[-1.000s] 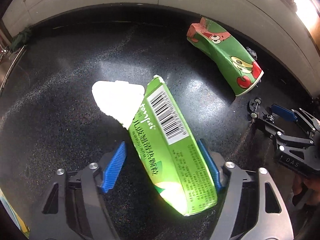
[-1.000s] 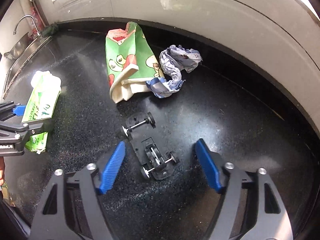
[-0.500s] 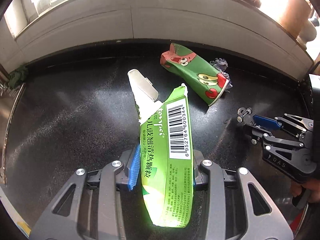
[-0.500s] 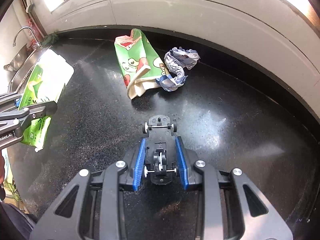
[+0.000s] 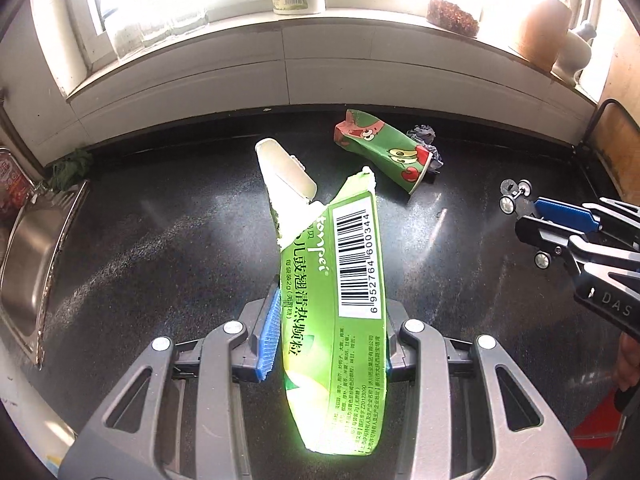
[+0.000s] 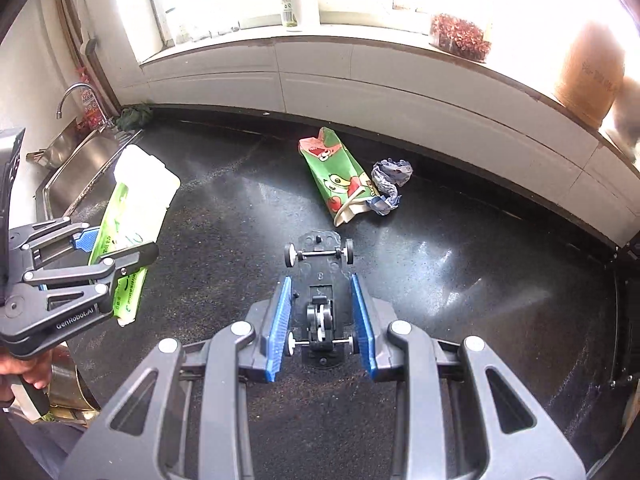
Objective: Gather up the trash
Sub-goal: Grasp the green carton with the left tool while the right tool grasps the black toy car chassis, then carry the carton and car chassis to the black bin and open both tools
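We hold the green box [image 5: 336, 312] pinched in the left tool [image 5: 326, 334], toy chassis [image 6: 320, 300] in the right tool [image 6: 322, 316], both above the surface [image 5: 160, 240]. Cartoon carton [image 5: 384, 152] lies at 1 o'clock. Risk: thin box buckles, slips.

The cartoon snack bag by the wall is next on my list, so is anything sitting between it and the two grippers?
Nothing lies on the counter in front of the cartoon snack bag; only crumpled paper touches its far side. But both grippers are full: the left gripper holds a green packet, the right gripper a toy car chassis.
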Action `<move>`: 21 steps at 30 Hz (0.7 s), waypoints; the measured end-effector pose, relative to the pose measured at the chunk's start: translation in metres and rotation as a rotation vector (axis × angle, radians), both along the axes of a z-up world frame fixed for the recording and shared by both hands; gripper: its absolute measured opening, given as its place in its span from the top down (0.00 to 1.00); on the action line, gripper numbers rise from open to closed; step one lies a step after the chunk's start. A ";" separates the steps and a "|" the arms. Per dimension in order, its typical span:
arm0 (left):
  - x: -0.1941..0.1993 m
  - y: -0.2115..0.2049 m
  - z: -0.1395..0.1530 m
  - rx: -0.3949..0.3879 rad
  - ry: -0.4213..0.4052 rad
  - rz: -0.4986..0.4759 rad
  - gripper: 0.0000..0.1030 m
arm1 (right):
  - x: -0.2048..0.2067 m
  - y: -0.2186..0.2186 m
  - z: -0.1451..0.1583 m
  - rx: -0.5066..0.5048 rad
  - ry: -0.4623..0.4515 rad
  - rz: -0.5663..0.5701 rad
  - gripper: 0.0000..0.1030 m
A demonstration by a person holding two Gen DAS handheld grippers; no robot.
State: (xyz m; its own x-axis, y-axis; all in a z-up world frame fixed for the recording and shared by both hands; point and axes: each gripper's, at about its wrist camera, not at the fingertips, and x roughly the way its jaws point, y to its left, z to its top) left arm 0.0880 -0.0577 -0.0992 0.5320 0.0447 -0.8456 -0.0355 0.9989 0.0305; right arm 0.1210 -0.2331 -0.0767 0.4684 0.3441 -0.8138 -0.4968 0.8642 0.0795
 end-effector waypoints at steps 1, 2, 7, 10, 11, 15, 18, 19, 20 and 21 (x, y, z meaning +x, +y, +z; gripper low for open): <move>-0.004 0.001 0.002 0.003 -0.004 -0.001 0.63 | -0.002 0.003 0.003 -0.002 -0.006 0.002 0.70; -0.009 0.001 0.004 0.004 -0.010 -0.001 0.63 | -0.005 0.005 0.006 -0.003 -0.010 0.002 0.70; -0.025 0.005 0.016 0.017 -0.039 0.003 0.63 | -0.017 0.013 0.020 0.004 -0.037 0.013 0.70; -0.036 0.012 0.024 0.026 -0.055 0.020 0.63 | -0.023 0.023 0.028 0.013 -0.048 0.038 0.70; -0.042 0.016 0.027 0.029 -0.063 0.032 0.63 | -0.025 0.029 0.030 0.017 -0.051 0.050 0.70; -0.067 0.043 0.042 0.039 -0.089 0.111 0.63 | -0.037 0.066 0.037 0.034 -0.052 0.132 0.70; -0.093 0.074 0.053 0.054 -0.106 0.205 0.63 | -0.054 0.104 0.041 0.049 -0.057 0.231 0.70; -0.103 0.086 0.056 0.061 -0.108 0.238 0.63 | -0.061 0.118 0.042 0.053 -0.057 0.270 0.70; -0.114 0.098 0.058 0.072 -0.107 0.276 0.63 | -0.069 0.135 0.043 0.057 -0.053 0.316 0.70; -0.126 0.111 0.060 0.078 -0.104 0.318 0.63 | -0.078 0.150 0.043 0.062 -0.050 0.360 0.70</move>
